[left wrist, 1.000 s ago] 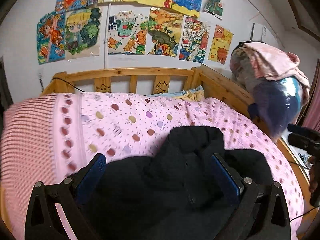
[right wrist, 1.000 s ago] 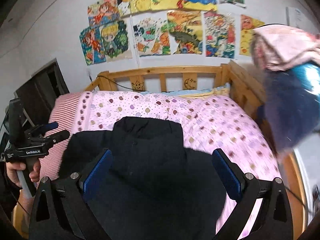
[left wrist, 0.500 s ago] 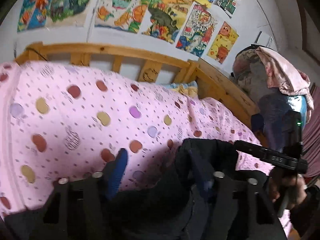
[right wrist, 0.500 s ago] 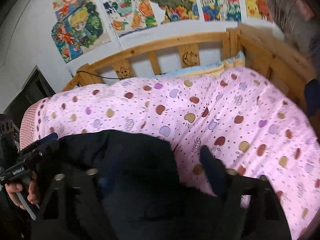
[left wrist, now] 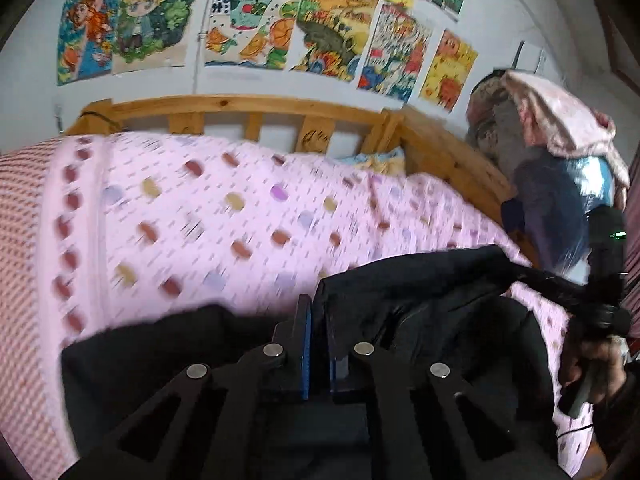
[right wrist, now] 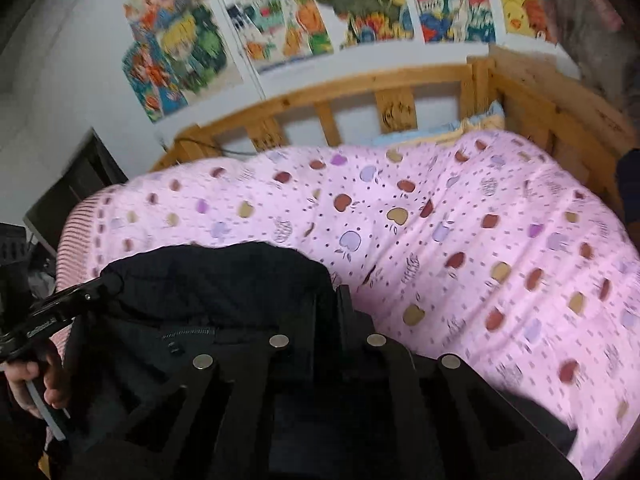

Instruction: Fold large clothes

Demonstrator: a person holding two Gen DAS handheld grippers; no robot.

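Your left gripper (left wrist: 318, 334) is clamped shut, blue pads pinching a fold of the black jacket (left wrist: 420, 280) at its upper edge. Right gripper (right wrist: 334, 312) is also closed tight on the jacket's edge, on the side toward the wooden bed rail (right wrist: 540, 92). Both tools pitch steeply down at the jacket, which lies on the pink apple-print quilt (right wrist: 460, 216). Your left hand (right wrist: 34, 384) grips its handle beside the jacket; your right hand (left wrist: 592, 364) likewise on the opposite side
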